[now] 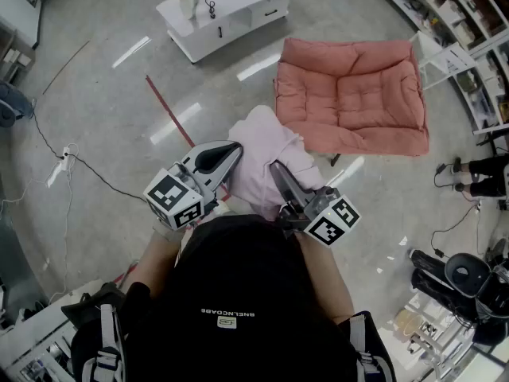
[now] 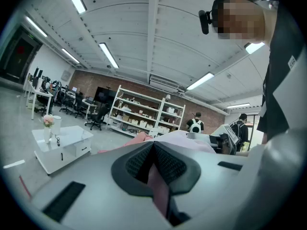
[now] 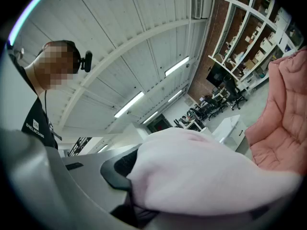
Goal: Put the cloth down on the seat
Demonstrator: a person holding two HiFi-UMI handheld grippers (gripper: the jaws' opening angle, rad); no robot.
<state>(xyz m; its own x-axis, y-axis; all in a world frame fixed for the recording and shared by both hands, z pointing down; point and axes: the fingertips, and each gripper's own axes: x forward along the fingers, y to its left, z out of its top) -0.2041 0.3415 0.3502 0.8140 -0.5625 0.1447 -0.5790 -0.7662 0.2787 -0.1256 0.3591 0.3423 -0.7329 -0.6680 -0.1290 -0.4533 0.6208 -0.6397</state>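
- Cloth [image 1: 262, 159]: pale pink, soft, bunched in loose folds, held up above the floor [image 1: 119, 126] just short of the seat; its long axis runs away from the person toward the seat.
- Left gripper [image 1: 232, 151]: jaws closed on a thin fold.
- Right gripper [image 1: 278, 170]: jaws clamped on a thicker bunch that drapes over them.
- Seat [image 1: 350, 94]: salmon, quilted, padded, squarish.

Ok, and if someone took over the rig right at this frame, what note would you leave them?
Left gripper: shut on the cloth.
Right gripper: shut on the cloth, which drapes over its jaws.
Cloth: held in the air between both grippers, short of the seat.
Seat: on the floor ahead, to the right.
Done: cloth in hand.
Left: carry it over the seat, lower it, open both grippers.
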